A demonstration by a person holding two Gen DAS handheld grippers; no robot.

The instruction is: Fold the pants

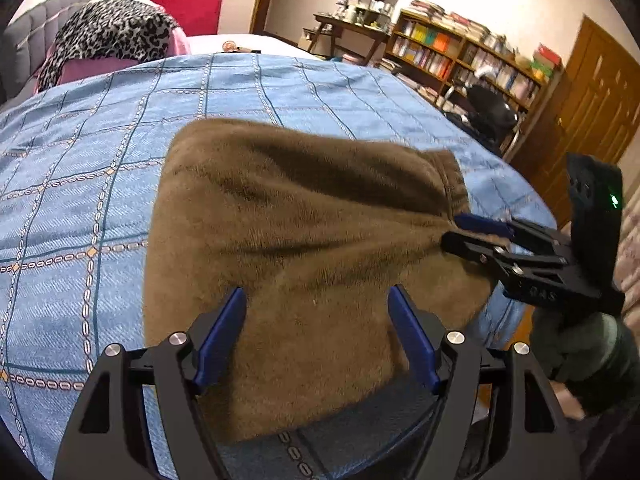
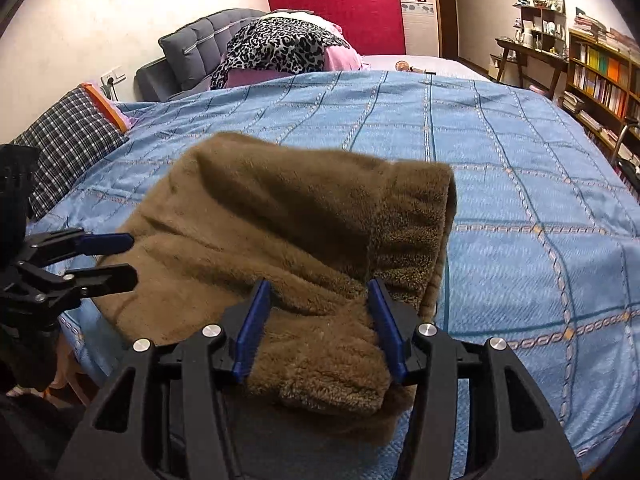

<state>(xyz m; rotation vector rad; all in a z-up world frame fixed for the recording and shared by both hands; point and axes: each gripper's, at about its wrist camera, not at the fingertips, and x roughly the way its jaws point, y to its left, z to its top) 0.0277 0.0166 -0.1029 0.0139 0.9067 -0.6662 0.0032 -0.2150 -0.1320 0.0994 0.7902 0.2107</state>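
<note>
On the blue patterned bedspread, the brown fleece pants lie folded into a thick bundle near the bed's near edge. In the left wrist view the bundle fills the centre of the frame; in the right wrist view the pants run from 9 o'clock to the centre, with a ribbed band along their right edge at about 2 o'clock of the bundle.

Left gripper: the blue-padded fingers stand wide apart, one on either side of the near part of the bundle. Whether the pads touch the cloth cannot be told. In the right wrist view the left gripper appears at 9 o'clock, its two fingers apart, tips at the bundle's left edge with no cloth between them.

Right gripper: the fingers are partly closed, with a bunched fold of fleece filling the gap between them and pressing against both pads. In the left wrist view the right gripper enters from 3 o'clock, its fingers clamped on the bundle's right edge just below the ribbed band, and the fabric puckers toward the tips.

Surroundings: a leopard-print cloth lies over pink bedding at 12 o'clock, against a grey headboard. A checked pillow sits at 9 to 10 o'clock. A bookshelf stands at 1 to 2 o'clock in the left wrist view.
</note>
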